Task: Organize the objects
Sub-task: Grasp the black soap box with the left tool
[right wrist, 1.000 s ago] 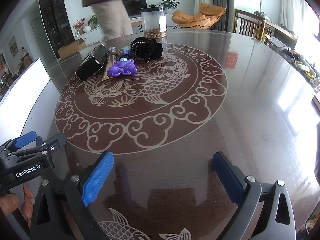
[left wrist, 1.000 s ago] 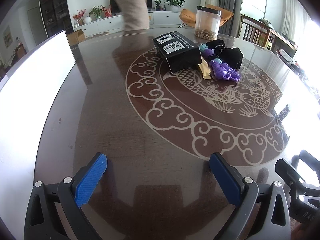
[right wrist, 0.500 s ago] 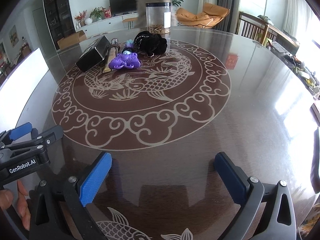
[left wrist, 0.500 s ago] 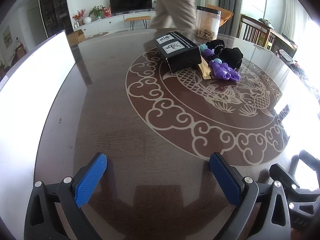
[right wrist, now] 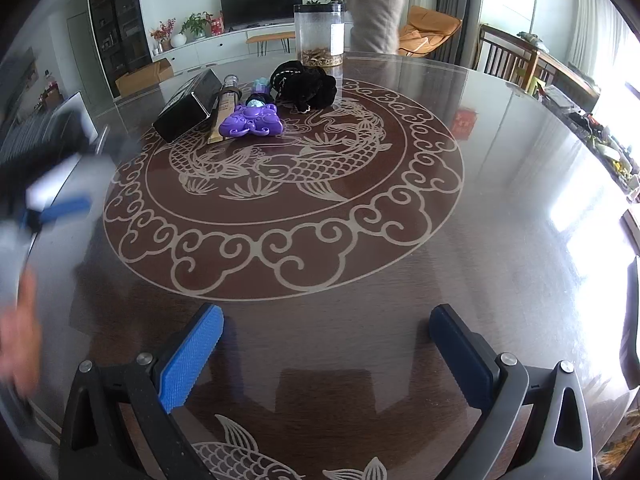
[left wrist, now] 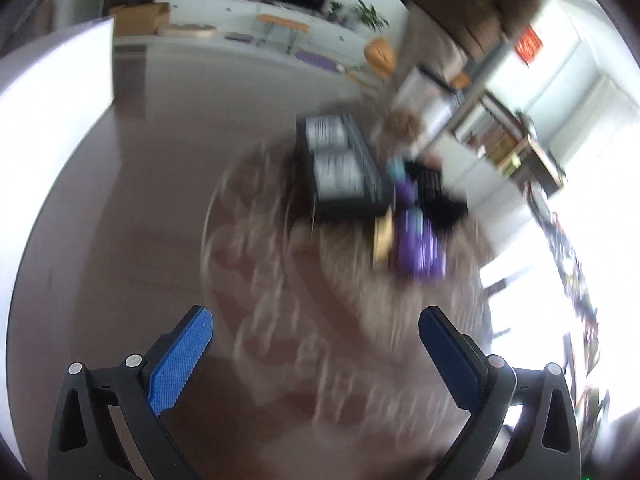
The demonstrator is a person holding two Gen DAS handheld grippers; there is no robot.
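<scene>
A black box [right wrist: 186,106], a tan tube [right wrist: 225,110], a purple toy [right wrist: 251,121] and a black cloth bundle [right wrist: 306,86] lie together at the far side of the round table [right wrist: 500,184]. The left wrist view is blurred but shows the black box [left wrist: 340,168], the purple toy [left wrist: 420,248] and the black cloth [left wrist: 436,192]. My left gripper [left wrist: 316,354] is open and empty, well short of them. My right gripper [right wrist: 326,354] is open and empty over the near part of the table. The left gripper also shows as a blur in the right wrist view [right wrist: 52,184].
A clear jar [right wrist: 319,36] with brown contents stands behind the black cloth. A person [right wrist: 376,0] stands beyond the table. A white panel [left wrist: 52,88] rises at the table's left edge. Chairs [right wrist: 512,56] stand at the far right.
My left gripper has swung fast toward the objects, blurring its view, and they look closer. My right gripper has moved forward a little. The person has walked to the right behind the table.
</scene>
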